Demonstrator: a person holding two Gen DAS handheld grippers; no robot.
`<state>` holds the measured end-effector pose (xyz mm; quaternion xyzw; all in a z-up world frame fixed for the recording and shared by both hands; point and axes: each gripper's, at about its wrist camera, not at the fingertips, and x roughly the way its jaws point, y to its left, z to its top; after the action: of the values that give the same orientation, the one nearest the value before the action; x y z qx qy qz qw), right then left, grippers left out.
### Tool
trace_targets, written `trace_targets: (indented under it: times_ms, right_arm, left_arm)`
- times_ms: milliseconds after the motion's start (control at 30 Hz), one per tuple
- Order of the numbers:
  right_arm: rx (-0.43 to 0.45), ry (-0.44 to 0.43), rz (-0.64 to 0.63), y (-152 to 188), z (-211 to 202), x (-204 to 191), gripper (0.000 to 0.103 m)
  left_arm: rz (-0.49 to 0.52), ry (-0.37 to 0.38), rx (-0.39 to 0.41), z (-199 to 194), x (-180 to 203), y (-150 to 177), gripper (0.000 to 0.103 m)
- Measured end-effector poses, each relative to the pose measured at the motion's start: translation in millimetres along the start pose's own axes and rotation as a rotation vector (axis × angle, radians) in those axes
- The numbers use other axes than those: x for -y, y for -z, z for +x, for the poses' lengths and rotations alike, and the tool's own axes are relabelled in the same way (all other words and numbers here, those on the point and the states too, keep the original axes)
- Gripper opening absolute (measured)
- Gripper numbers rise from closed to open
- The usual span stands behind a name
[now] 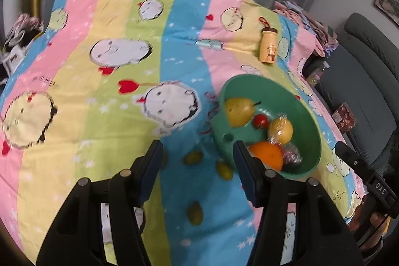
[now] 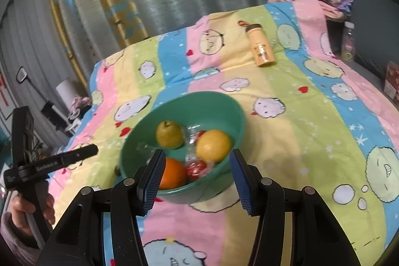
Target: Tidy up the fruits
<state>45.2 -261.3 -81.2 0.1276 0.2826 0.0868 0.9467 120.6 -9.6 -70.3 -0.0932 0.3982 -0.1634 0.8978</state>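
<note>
Fruits: most already sit in the green bowl [image 2: 139, 141], which rests on the striped cartoon bedspread [image 1: 99, 91] at lower right of centre in the left wrist view and at centre in the right wrist view. Inside it you see a pear [image 2: 169, 133], a yellow lemon-like fruit [image 2: 213, 146], an orange [image 2: 173, 173], a small red fruit [image 1: 260, 121] and a red piece in clear wrapping [image 2: 195, 170].

Outside the bowl, three small green fruits [image 1: 192, 157] lie on the blue stripe in the lower centre of the left wrist view: one just left of the bowl, one touching or nearly touching its base, and one nearer the bottom edge between your gripper's fingers.

Your left gripper [image 1: 197, 171] is spread, with nothing between its pads, and hangs above the loose green fruits. Your right gripper [image 2: 197, 178] is likewise spread and empty, poised over the near rim of the bowl.

Judged from this layout, the task is well advanced: the larger fruits are gathered, and the three green ones remain to be picked up. A yellow bottle [image 1: 268, 46] lies on its side towards the upper right, apart from the fruit.
</note>
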Motion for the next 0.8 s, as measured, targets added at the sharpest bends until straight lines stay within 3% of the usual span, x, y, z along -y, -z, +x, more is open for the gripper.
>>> trace_targets:
  times_ms: [133, 500, 733, 800]
  right_arm:
    - [-0.013, -0.033, -0.040, 5, -1, -16, 0.054]
    - [-0.091, -0.128, -0.098, 26, 6, -44, 0.054]
    - [-0.150, -0.180, -0.113, 38, 19, -54, 0.054]
    - [-0.170, -0.198, -0.109, 42, 25, -57, 0.054]
  left_arm:
    - [-0.049, 0.019, -0.018, -7, -11, 16, 0.058]
    - [0.008, 0.033, -0.144, 23, 3, 59, 0.055]
    - [0.072, -0.015, -0.154, 36, 9, 65, 0.040]
    - [0.083, -0.031, -0.160, 40, 8, 67, 0.030]
